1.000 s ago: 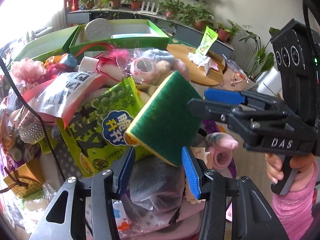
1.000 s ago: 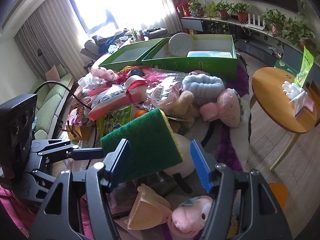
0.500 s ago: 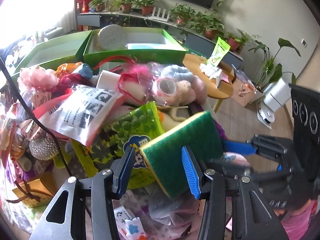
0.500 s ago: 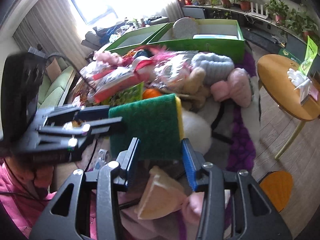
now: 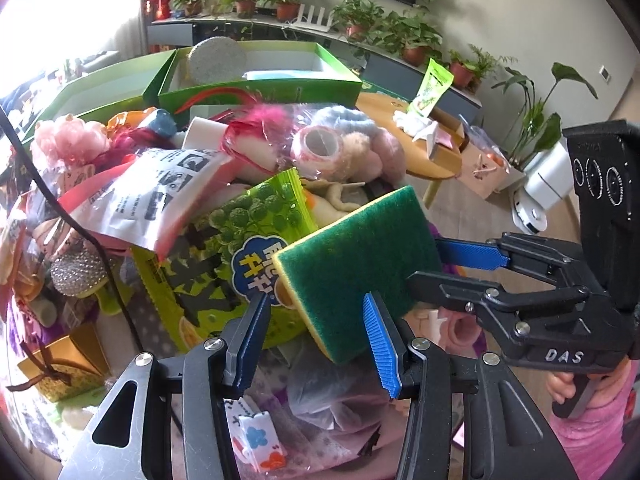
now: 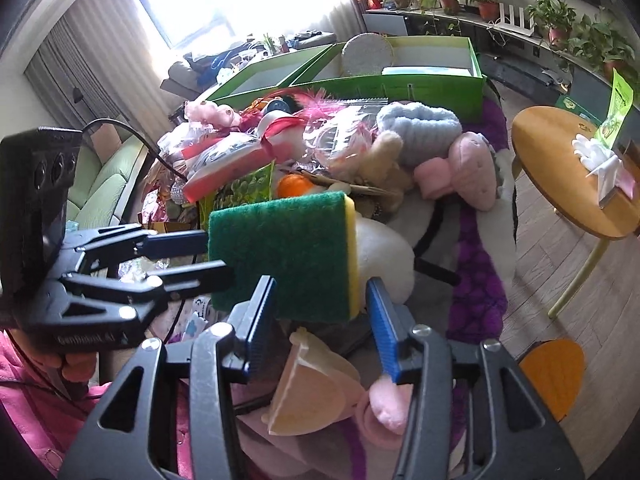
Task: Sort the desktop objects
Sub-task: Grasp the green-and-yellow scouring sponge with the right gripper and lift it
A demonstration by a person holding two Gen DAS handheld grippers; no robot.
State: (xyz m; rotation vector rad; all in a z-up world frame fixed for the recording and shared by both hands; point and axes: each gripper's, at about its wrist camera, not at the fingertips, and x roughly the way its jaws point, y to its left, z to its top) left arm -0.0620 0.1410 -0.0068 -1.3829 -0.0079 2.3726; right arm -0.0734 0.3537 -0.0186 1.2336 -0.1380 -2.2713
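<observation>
A green and yellow scouring sponge (image 5: 356,268) hangs in the air above a heap of desktop clutter. In the left wrist view the right gripper (image 5: 436,268) comes in from the right and its two fingers clamp the sponge's right edge. The left gripper (image 5: 316,332) is open, its blue pads either side of the sponge's lower corner with a gap showing. In the right wrist view the sponge (image 6: 280,256) sits between the right gripper's (image 6: 320,320) blue pads, and the left gripper (image 6: 200,252) reaches in from the left with its fingers at the sponge's left edge.
Below lie a green snack bag (image 5: 224,264), a white and pink packet (image 5: 156,196), plush toys (image 6: 420,132) and a clear bag. Two open green boxes (image 5: 256,88) stand at the back. A round wooden side table (image 6: 568,176) stands to the right.
The sponge has swung from one gripper's reach to the other and now sits between both. The right gripper has closed in on its edge; the left gripper stays apart.
</observation>
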